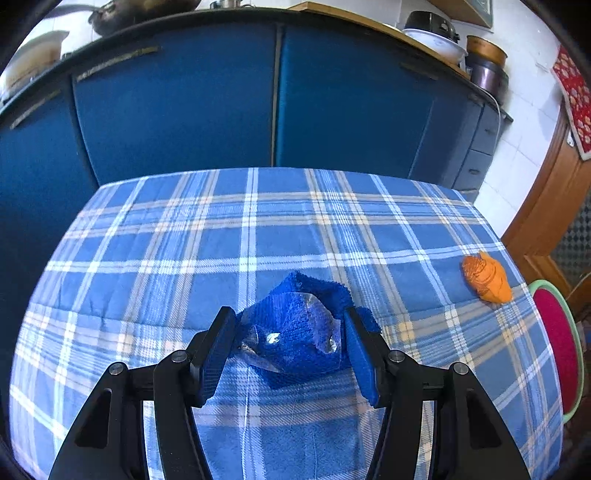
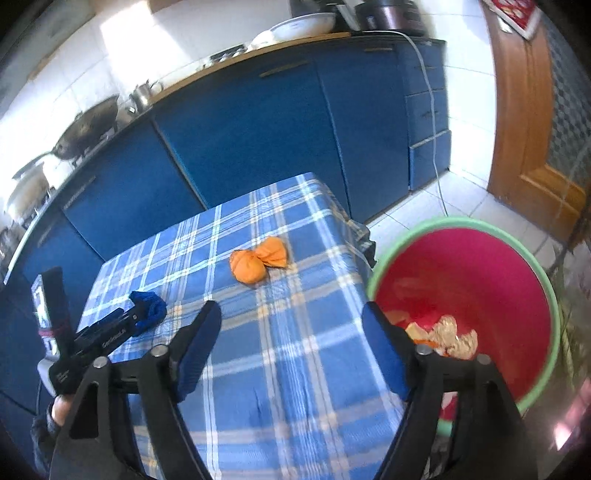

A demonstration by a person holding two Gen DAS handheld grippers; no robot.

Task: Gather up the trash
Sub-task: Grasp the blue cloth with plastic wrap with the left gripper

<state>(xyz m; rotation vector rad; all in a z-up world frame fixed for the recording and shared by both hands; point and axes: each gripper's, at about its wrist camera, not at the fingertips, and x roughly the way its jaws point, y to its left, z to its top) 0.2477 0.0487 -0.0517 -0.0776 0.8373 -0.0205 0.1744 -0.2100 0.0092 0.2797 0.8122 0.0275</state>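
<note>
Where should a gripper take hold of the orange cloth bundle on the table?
At the narrow waist of the orange cloth bundle, between its round ball and flared tail. Come from above, fingers straddling the pinch: it lies flat on the checked tablecloth, apart from everything else.

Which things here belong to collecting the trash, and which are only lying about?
For the job: blue cloth with clear plastic; orange bundle; red bin; gold wrapper inside it.

Lying about: wok; white bowl; kettle.
</note>
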